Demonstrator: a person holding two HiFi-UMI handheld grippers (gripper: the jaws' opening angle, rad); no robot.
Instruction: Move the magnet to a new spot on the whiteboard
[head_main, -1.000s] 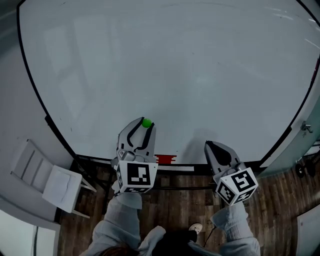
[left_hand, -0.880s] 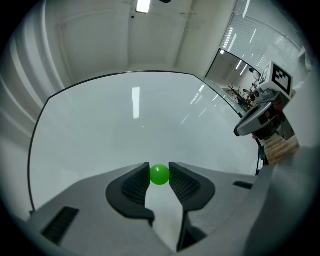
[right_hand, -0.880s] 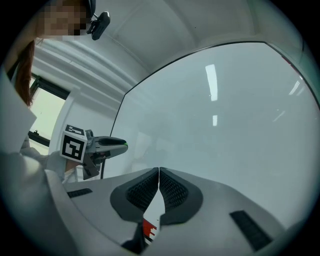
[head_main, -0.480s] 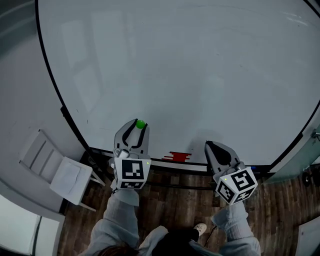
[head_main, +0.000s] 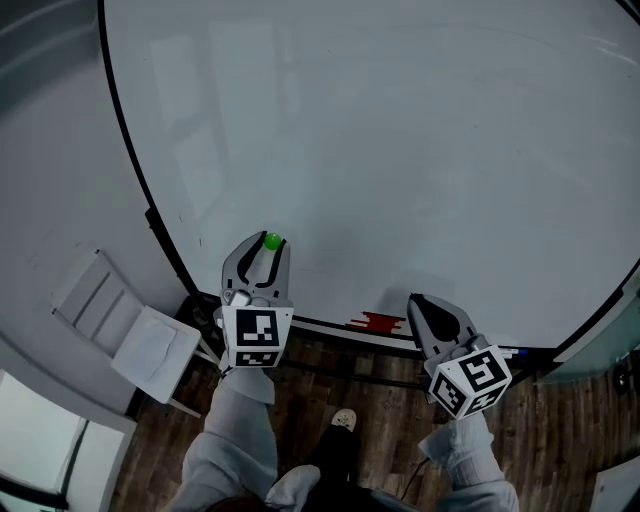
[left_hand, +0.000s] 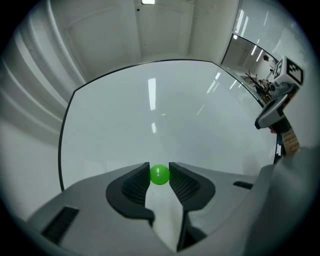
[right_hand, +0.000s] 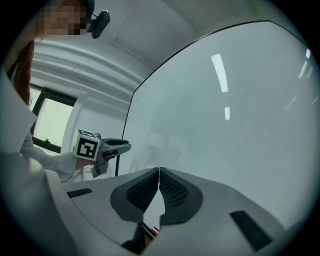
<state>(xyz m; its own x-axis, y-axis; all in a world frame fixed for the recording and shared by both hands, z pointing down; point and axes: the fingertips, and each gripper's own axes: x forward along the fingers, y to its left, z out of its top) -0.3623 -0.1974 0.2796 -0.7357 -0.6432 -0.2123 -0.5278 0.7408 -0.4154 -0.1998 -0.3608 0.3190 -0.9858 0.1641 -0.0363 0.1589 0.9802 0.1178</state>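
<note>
The left tool is clamped on the small round green magnet, held at the lower-left area of the large glossy white whiteboard. The right tool, jaws pressed together with nothing between them, points toward the board's bottom edge.

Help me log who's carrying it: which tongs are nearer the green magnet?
Left. The left tongs pinch the green magnet in their jaws, in front of the whiteboard. The right tongs, shut and empty, hover off to its right near the board's lower edge.
</note>
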